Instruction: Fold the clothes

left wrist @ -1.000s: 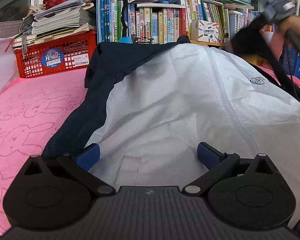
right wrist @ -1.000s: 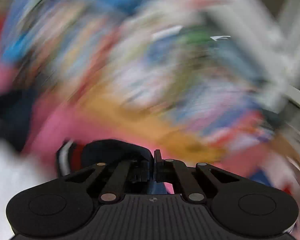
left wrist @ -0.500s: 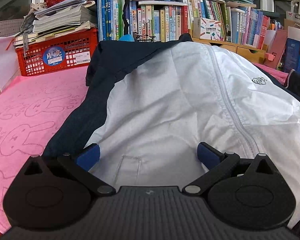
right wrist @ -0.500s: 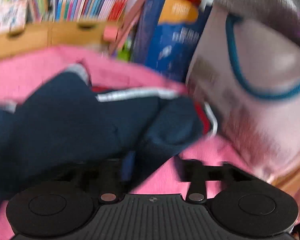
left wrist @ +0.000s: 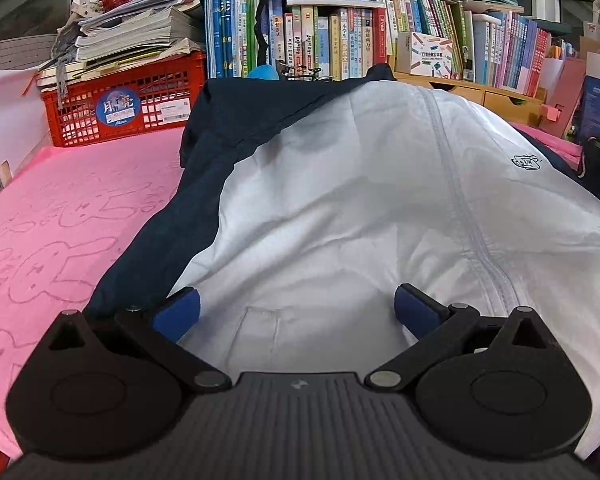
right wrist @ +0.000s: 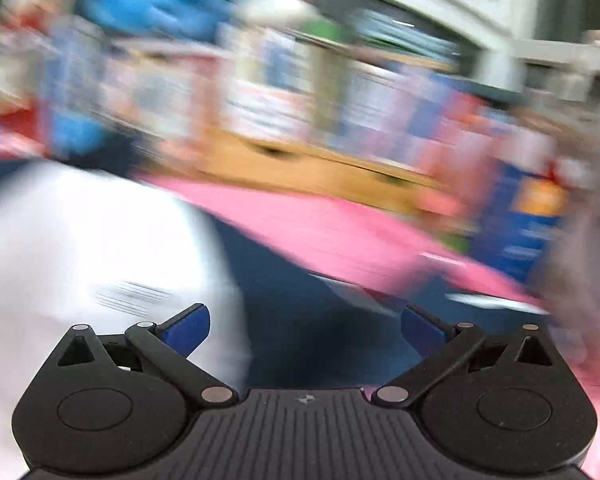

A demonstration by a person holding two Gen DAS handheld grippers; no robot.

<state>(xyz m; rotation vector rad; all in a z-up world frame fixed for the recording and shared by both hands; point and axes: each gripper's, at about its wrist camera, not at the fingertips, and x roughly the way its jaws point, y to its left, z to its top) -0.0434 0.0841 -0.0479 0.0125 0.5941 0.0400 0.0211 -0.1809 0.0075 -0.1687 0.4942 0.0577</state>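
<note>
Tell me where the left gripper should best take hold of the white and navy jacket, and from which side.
Probably the near hem of the jacket, approached from its near edge: the open left gripper already straddles the flat white cloth there.

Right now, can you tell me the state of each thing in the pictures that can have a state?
Jacket: lying spread on the pink towel, zip closed, not yet folded.
Pink towel: laid flat under the jacket.
Red crate: loaded with stacked papers.
Left gripper: open, over the jacket hem.
Right gripper: jaws opening, nothing between them; view blurred.
</note>
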